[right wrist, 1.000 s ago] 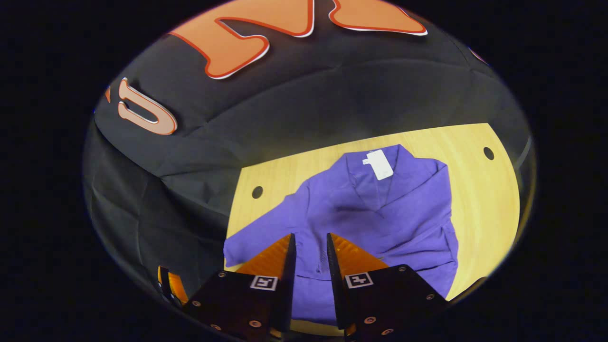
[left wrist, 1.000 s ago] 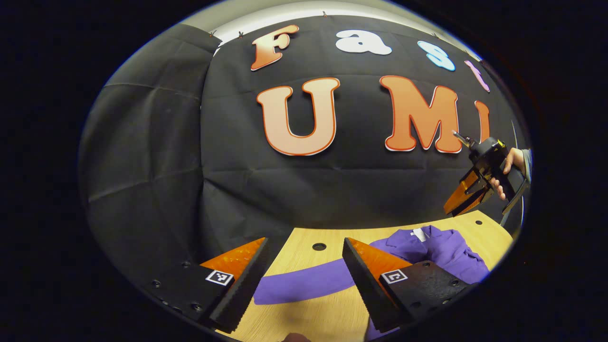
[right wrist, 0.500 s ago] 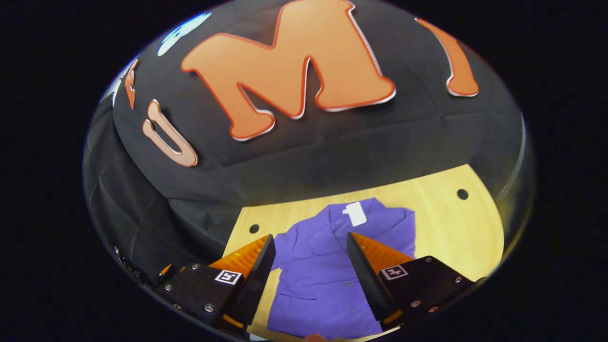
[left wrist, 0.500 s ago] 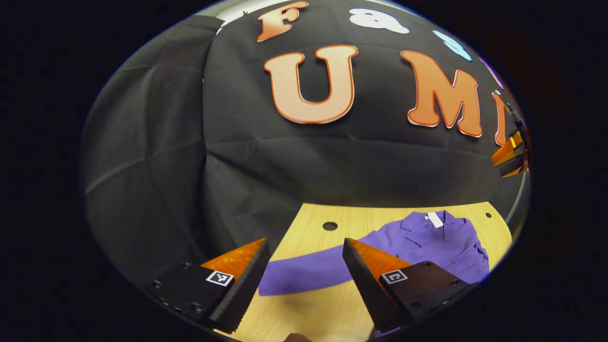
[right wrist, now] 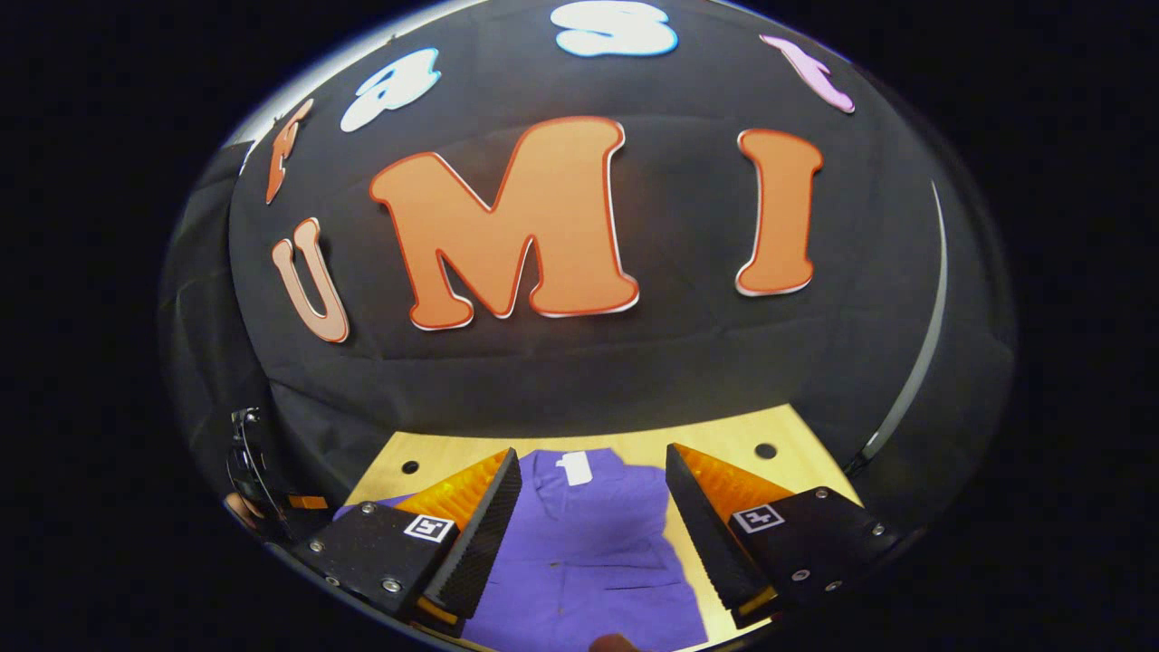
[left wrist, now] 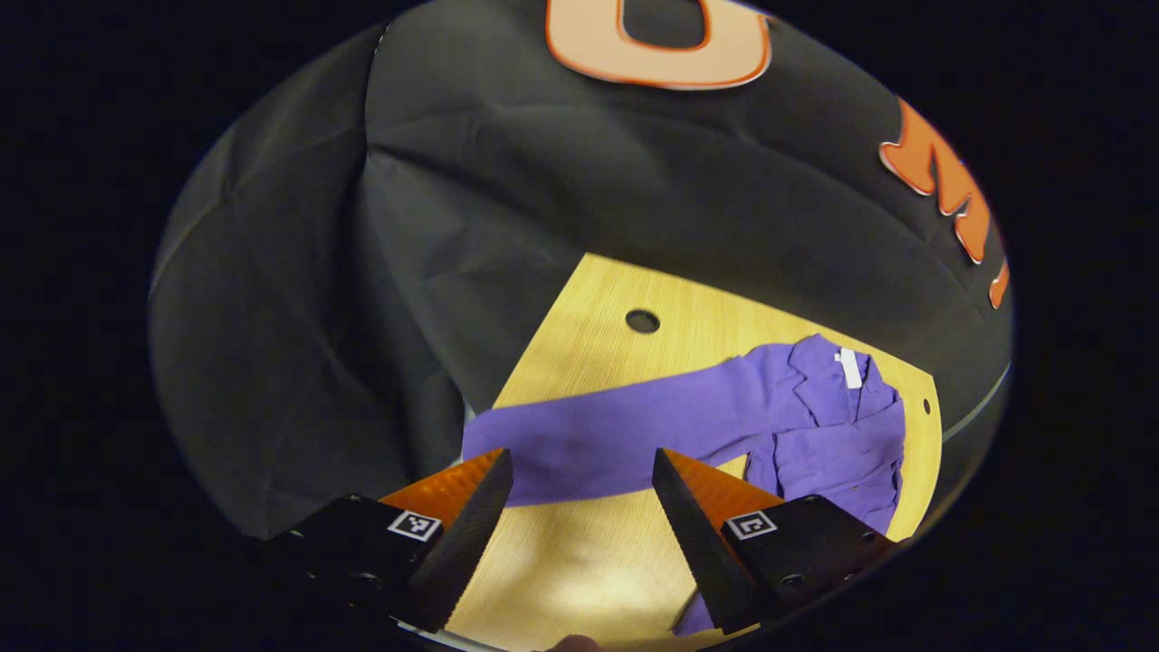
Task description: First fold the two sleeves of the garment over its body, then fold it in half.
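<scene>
A purple garment (left wrist: 833, 426) with a white collar tag (left wrist: 848, 367) lies on the wooden table (left wrist: 598, 344). One sleeve (left wrist: 616, 439) stretches out flat to the left, its cuff near the table's left edge. My left gripper (left wrist: 579, 471) hovers open just above and in front of that sleeve. In the right gripper view the garment's body (right wrist: 589, 534) lies below my right gripper (right wrist: 593, 466), which is open with nothing between its fingers. The other sleeve lies folded over the body. The left gripper (right wrist: 272, 503) shows at the far left of the right gripper view.
The table has round holes (left wrist: 642, 321) near its back corners (right wrist: 765, 450). Black cloth walls rise right behind the table and along its left side. Bare wood (left wrist: 579, 561) lies in front of the outstretched sleeve.
My left gripper tilted down toward the outstretched sleeve. My right gripper opened, let go of the garment, and rose back and up, now facing the wall.
</scene>
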A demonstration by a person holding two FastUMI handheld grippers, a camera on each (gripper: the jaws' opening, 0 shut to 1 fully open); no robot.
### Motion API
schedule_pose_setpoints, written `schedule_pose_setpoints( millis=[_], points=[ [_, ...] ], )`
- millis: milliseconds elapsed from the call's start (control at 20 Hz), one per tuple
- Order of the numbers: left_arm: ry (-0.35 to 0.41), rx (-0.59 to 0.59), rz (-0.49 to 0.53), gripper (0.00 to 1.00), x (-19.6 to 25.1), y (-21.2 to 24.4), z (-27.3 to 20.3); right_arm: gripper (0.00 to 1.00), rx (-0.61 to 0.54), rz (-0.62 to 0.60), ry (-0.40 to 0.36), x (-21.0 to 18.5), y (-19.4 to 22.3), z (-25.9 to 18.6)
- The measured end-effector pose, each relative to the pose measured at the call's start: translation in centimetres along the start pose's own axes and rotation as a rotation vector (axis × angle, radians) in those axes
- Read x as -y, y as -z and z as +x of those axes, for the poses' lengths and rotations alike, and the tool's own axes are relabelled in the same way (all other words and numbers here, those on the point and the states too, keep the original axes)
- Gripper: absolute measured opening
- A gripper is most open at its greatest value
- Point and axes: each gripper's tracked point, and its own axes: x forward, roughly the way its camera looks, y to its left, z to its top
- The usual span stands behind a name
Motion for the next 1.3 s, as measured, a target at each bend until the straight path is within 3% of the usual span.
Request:
schedule_pose_setpoints(
  millis=[300, 350, 400, 550, 600, 950, 1300],
  points=[
    [0.062, -0.312, -0.064, 0.96, -2.1, 3.6, 5.8, 0.96, 0.082, -0.101, 0.082, 2.7, 0.5, -4.5],
    [0.060, -0.348, -0.076, 0.96, -2.5, 4.1, 7.0, 1.00, 0.093, -0.108, 0.092, 3.0, 0.9, -5.2],
    [0.052, -0.373, -0.080, 0.96, -2.9, 4.6, 7.9, 0.96, 0.105, -0.107, 0.097, 3.2, 1.3, -5.9],
    [0.018, -0.396, -0.047, 0.97, -4.7, 4.6, 10.0, 1.00, 0.110, -0.106, 0.117, 4.0, 2.8, -7.8],
    [0.006, -0.394, -0.042, 0.97, -5.3, 4.3, 10.5, 0.95, 0.109, -0.119, 0.133, 4.4, 3.2, -8.3],
    [-0.068, -0.443, -0.040, 0.96, -7.7, 4.5, 13.4, 0.96, 0.114, -0.209, 0.161, 4.2, 3.3, -9.9],
    [-0.126, -0.509, -0.109, 0.94, -9.2, 6.4, 14.5, 0.95, 0.088, -0.199, 0.158, 5.3, 3.9, -9.3]
  ],
)
